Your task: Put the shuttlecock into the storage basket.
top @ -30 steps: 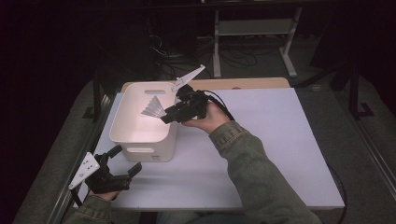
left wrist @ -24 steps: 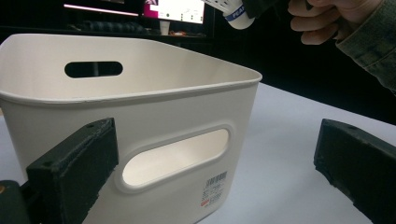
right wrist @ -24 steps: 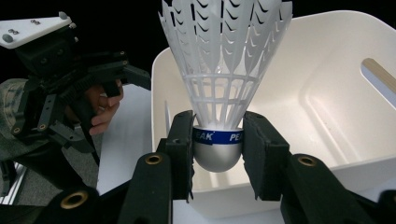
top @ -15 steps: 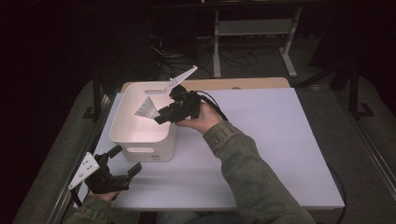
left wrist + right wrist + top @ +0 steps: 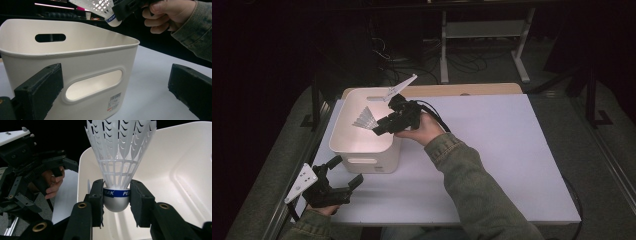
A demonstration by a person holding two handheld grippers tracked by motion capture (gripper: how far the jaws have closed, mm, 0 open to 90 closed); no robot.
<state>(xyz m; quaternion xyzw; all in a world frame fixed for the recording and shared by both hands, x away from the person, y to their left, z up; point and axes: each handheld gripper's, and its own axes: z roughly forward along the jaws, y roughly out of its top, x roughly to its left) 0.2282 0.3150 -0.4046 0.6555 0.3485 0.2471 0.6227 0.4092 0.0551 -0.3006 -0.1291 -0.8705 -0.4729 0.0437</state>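
A white plastic shuttlecock [image 5: 364, 120] [image 5: 120, 150] with a blue band round its cork hangs over the inside of a white plastic bin [image 5: 372, 161] [image 5: 180, 170]. My right gripper [image 5: 379, 129] [image 5: 116, 197] is shut on the cork, feathers pointing away from the hand. In the left gripper view, the shuttlecock [image 5: 100, 6] and right gripper [image 5: 125, 10] sit above the bin's [image 5: 82, 62] far rim. My left gripper [image 5: 346, 171] [image 5: 115, 90] stands open on the table just in front of the bin's near wall, with nothing between its jaws.
The bin stands at the left of a white table [image 5: 492, 150], which has free room to the right. A wooden board [image 5: 462, 90] lies along the far edge. Dark floor, cables and a metal stand [image 5: 482, 30] lie beyond.
My right gripper has carried the shuttlecock leftward and further over the bin. The left gripper has stayed where it was.
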